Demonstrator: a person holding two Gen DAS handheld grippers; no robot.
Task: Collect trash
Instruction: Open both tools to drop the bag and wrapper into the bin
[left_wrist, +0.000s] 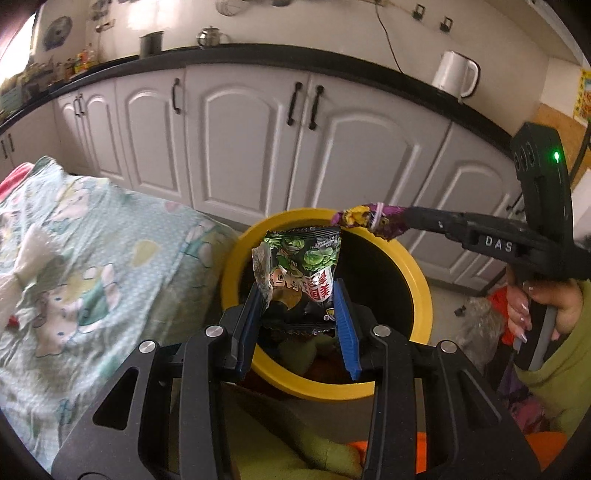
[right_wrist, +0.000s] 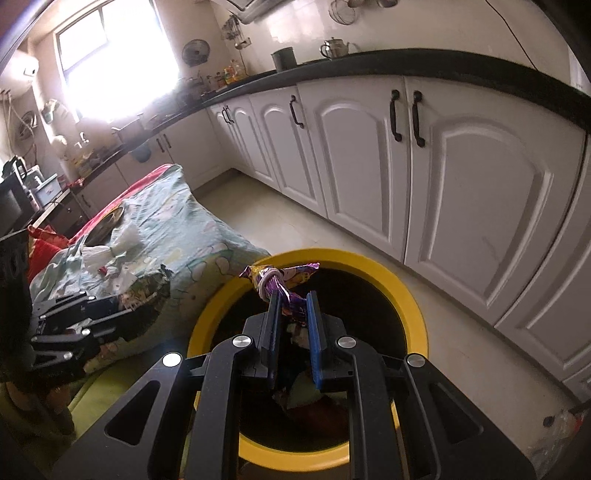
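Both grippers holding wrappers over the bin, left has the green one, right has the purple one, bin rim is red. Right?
Nearly. The bin rim is yellow, not red; both wrist views show it. The rest holds: left gripper grips the green wrapper, right gripper grips the purple wrapper, both over the bin.

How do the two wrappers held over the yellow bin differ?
The green snack packet in the left gripper is broad, fairly flat and opened out; the purple wrapper in the right gripper is twisted thin and bound with a pale band. The packet stands upright; the wrapper juts out lengthwise. Both hang over the yellow bin.
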